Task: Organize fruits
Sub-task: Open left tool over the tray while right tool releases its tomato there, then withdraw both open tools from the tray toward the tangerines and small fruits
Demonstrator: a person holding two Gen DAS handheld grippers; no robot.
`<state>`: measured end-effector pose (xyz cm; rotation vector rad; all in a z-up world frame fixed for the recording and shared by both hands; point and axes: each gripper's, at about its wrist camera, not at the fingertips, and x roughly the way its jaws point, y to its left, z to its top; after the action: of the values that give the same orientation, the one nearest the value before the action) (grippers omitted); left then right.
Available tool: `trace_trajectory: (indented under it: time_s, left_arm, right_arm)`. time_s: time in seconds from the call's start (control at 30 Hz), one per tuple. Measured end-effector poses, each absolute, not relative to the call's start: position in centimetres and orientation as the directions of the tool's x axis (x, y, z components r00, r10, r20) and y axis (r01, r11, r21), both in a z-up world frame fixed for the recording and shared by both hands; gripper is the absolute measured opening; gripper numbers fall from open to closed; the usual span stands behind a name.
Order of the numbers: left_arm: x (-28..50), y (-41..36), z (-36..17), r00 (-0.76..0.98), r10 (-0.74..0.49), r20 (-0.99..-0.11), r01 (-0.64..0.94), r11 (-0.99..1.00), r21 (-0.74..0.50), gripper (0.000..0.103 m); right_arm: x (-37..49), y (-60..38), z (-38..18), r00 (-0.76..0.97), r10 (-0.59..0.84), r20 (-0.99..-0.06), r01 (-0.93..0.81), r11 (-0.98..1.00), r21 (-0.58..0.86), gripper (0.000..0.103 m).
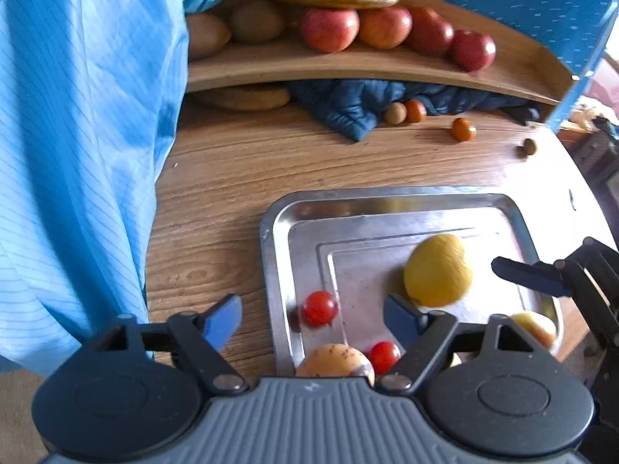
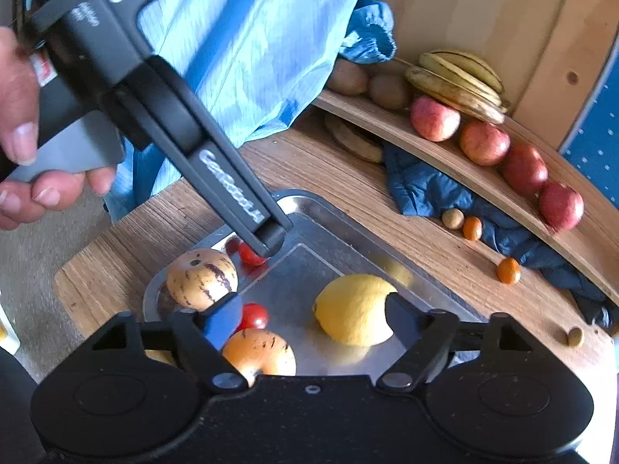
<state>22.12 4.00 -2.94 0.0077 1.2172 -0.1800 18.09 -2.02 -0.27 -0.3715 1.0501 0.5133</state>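
1. Left gripper (image 1: pixel 313 319): jaws released and spread wide, nothing pressed between the pads. A cherry tomato (image 1: pixel 319 308) lies loose in the gap, on the steel tray (image 1: pixel 271 255).
2. Right gripper (image 2: pixel 309 317): jaws likewise released. The lemon (image 2: pixel 354 309) sits just inside the right-hand finger, whether touching it or only near cannot be told; it is not clamped.
3. Tray contents, right wrist view: striped pepino melon (image 2: pixel 201 278) at 10 o'clock from the claw; a second cherry tomato (image 2: pixel 255 316) beside the left finger; an orange striped fruit (image 2: pixel 259 352) at 7 o'clock, close under the housing.
4. Beyond the tray: wooden table (image 2: pixel 340 178); small orange fruits (image 2: pixel 508 270) loose at 2 o'clock; blue quilted cloth (image 2: pixel 425 189); curved wooden shelf (image 2: pixel 483 181) at 1 o'clock carrying red apples (image 2: pixel 435 118), bananas (image 2: pixel 456 77) and kiwis (image 2: pixel 389 91).
5. Person: hand (image 2: pixel 23 147) at 9 o'clock holding the left tool; pale blue garment (image 1: pixel 77 154).
6. Risks, as judgement: the round fruits could roll on the smooth tray if nudged by a descending finger. The two tools work close together over the tray, so fingers may collide. Loose small fruits near the table edge could fall.
7. Writing: white lettering along the left tool's arm, seemingly a brand, not reliably readable. Letters resembling "AS" near its top.
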Motion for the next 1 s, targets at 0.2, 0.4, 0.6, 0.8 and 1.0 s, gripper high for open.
trace_trajectory:
  time_s: [0.2, 0.4, 0.6, 0.8, 1.0]
  left_arm:
    - [20.3, 4.6, -1.9, 0.362, -0.162, -0.918, 0.192, 0.977, -0.097, 0.099]
    - [17.9, 5.5, -1.9, 0.368, -0.172, -0.914, 0.248, 0.965, -0.082, 0.102]
    - [15.2, 6.1, -1.9, 0.368, -0.181, -0.912, 0.349, 0.936, -0.044, 0.102]
    - [13.7, 5.9, -2.8, 0.321, -0.162, -0.933, 0.410, 0.912, -0.017, 0.103]
    - [12.9, 4.9, -3.6, 0.278, -0.138, -0.950, 0.457, 0.889, 0.004, 0.103]
  right_arm:
    - [16.5, -2.5, 0.9, 0.401, 0.186, -0.897, -0.510, 0.858, -0.051, 0.098]
    - [14.8, -3.0, 1.6, 0.404, 0.132, -0.905, -0.442, 0.895, -0.067, 0.101]
    - [13.2, -3.9, 2.3, 0.390, 0.095, -0.916, -0.388, 0.919, -0.070, 0.102]
    - [12.2, -5.0, 2.5, 0.350, 0.038, -0.936, -0.335, 0.938, -0.087, 0.102]
    - [11.9, -5.7, 2.0, 0.309, -0.054, -0.950, -0.293, 0.944, -0.149, 0.102]
